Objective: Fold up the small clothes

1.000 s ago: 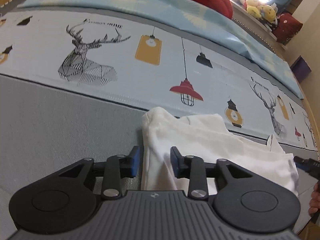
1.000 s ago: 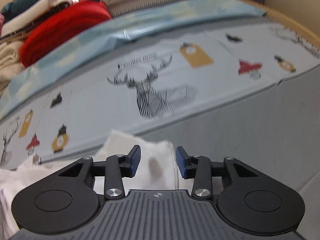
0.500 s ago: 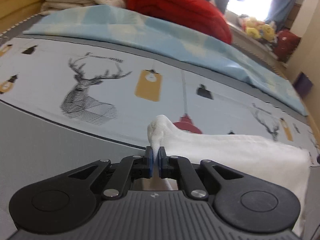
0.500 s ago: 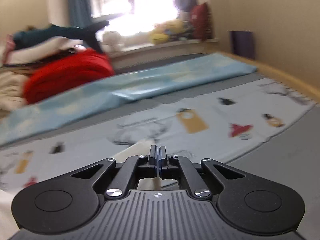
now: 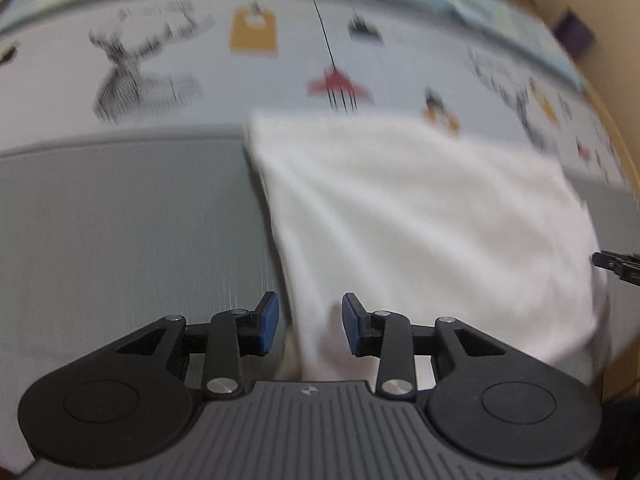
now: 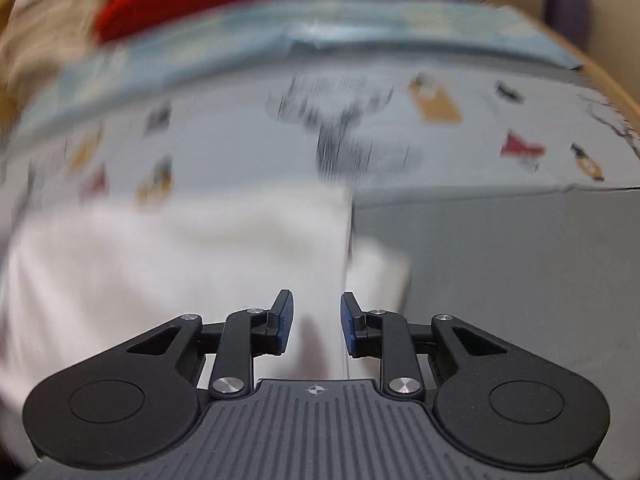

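Both grippers have let go since half a second ago: back then each was pinched on a corner of the white garment and lifting it, and now the jaws have just been opening and the cloth is back down on the bed.

From my left wrist view, the left gripper [image 5: 307, 323] stands parted, blue pads clear of the fabric, with the near left edge of the white garment [image 5: 420, 216] running up between them, untouched as far as I can see. The garment now lies as one flat, roughly rectangular panel across the grey sheet [image 5: 120, 220] and onto the printed bedspread [image 5: 280, 68], where earlier it hung in a peaked ridge from my pinch. At the far right edge I catch the tip of the right gripper [image 5: 616, 265] beside the cloth.

Over to my right wrist view: the right gripper [image 6: 316, 322] is parted too, nothing pressed between the pads, with the garment's [image 6: 180, 248] right edge under and between them. A second layer pokes out lower right, so I judge one fold is laid. The red cushion [image 6: 192, 4] sits far back. Everything is motion-blurred.

Progress, as I read it: one fold down, corners released; at least another fold to make it compact, plus tidying that offset layer, is left.
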A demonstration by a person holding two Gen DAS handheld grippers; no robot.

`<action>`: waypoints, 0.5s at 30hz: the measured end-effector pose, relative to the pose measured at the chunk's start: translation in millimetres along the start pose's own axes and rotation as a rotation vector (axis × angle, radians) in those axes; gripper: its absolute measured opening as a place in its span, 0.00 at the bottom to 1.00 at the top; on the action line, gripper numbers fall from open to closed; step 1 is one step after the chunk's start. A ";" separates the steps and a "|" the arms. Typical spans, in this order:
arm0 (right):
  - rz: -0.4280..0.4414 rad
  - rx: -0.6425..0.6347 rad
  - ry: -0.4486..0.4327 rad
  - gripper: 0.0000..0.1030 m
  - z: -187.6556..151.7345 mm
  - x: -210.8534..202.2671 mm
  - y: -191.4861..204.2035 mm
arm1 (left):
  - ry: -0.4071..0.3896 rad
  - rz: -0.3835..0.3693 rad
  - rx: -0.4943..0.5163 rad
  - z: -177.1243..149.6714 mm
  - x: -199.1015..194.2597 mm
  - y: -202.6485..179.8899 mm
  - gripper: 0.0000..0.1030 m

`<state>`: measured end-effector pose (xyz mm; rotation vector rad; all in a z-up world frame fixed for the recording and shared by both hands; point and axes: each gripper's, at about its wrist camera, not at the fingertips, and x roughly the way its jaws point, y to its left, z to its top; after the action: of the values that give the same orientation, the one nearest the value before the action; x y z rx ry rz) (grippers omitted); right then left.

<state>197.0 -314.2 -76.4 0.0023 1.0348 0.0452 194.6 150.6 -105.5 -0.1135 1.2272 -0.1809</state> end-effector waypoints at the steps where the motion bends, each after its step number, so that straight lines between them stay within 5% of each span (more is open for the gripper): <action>1: -0.021 -0.045 0.075 0.27 -13.3 6.1 2.0 | 0.048 0.007 0.020 -7.6 7.0 -0.8 0.38; 3: -0.075 -0.116 0.166 0.27 -37.3 14.7 3.9 | 0.144 0.060 0.072 -24.5 20.8 -4.9 0.40; 6: -0.073 -0.091 0.176 0.31 -47.8 8.0 -3.2 | 0.180 0.106 0.067 -37.9 25.6 -1.9 0.55; 11: -0.068 0.016 0.190 0.32 -50.9 -5.4 -15.1 | 0.055 0.004 -0.162 -29.5 11.4 23.1 0.61; 15: -0.111 0.019 0.095 0.33 -39.3 -19.8 -18.0 | -0.002 -0.102 -0.345 -23.0 18.8 41.3 0.63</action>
<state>153.9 -333.7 -79.9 -0.0406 1.1283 -0.0663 182.2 187.6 -138.1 -0.4760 1.2429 -0.0559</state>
